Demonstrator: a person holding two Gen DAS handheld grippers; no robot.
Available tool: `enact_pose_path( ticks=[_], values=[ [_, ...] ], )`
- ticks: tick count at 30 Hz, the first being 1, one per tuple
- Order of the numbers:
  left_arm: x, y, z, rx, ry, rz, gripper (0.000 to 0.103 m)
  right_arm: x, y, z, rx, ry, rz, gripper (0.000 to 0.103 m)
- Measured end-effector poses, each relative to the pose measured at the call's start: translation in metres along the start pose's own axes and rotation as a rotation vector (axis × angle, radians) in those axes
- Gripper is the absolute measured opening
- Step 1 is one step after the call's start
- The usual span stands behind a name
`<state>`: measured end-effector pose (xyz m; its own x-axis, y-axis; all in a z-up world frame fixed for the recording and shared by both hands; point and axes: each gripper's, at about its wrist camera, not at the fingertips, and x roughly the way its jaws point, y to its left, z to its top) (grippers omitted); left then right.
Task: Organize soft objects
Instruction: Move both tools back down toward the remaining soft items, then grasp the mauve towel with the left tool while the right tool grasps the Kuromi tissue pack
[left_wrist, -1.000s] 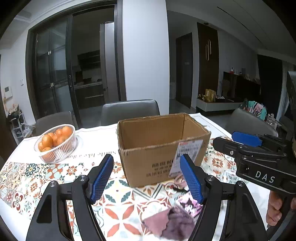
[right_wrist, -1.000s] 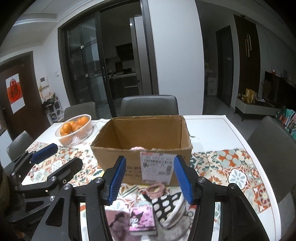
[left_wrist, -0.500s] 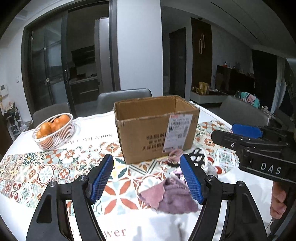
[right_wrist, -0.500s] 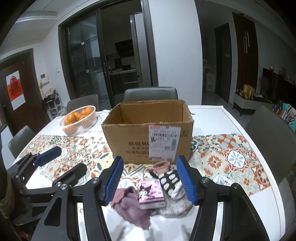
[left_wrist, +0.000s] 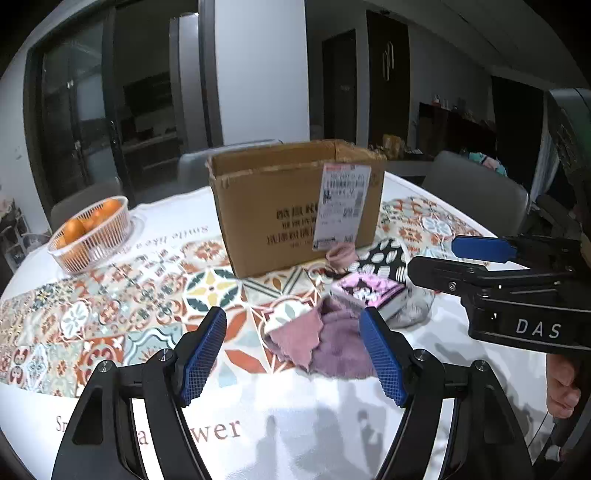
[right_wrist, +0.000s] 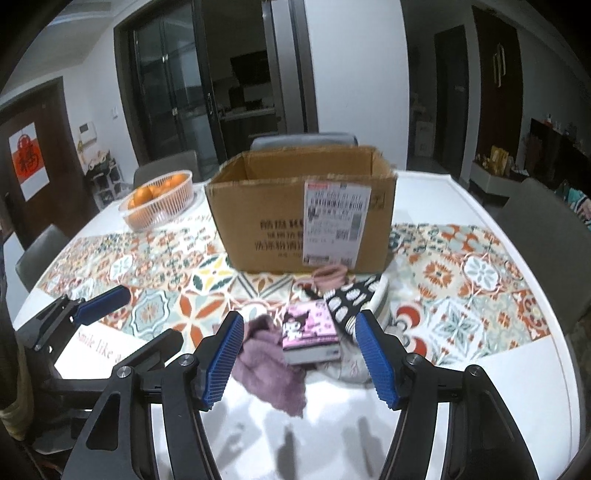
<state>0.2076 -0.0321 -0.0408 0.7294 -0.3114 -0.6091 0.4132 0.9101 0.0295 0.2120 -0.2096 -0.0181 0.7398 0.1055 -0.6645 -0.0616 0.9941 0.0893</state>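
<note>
Your left gripper (left_wrist: 293, 354) is open and empty. Your right gripper (right_wrist: 299, 354), jaws opening, frames the pink pack (right_wrist: 310, 330) atop the purple cloth (right_wrist: 269, 373) before the cardboard box (right_wrist: 299, 218). Risk: pads snag both together.

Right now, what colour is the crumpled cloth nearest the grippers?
Mauve-purple: the crumpled cloth shows best in the left wrist view, in front of the pink cartoon pack.
</note>
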Motion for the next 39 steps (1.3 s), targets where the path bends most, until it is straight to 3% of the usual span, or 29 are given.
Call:
enact_pose_path(
  ticks=[18, 39],
  values=[
    [0.072, -0.007, -0.020, 0.041, 0.144, -0.097, 0.074, 0.059, -0.013, -0.022, 0.026, 0.159, 0.022, 0.064],
    [0.120, -0.006, -0.025, -0.001, 0.223, -0.123, 0.070, 0.101, -0.019, -0.025, 0.062, 0.231, 0.069, 0.064]
  ],
)
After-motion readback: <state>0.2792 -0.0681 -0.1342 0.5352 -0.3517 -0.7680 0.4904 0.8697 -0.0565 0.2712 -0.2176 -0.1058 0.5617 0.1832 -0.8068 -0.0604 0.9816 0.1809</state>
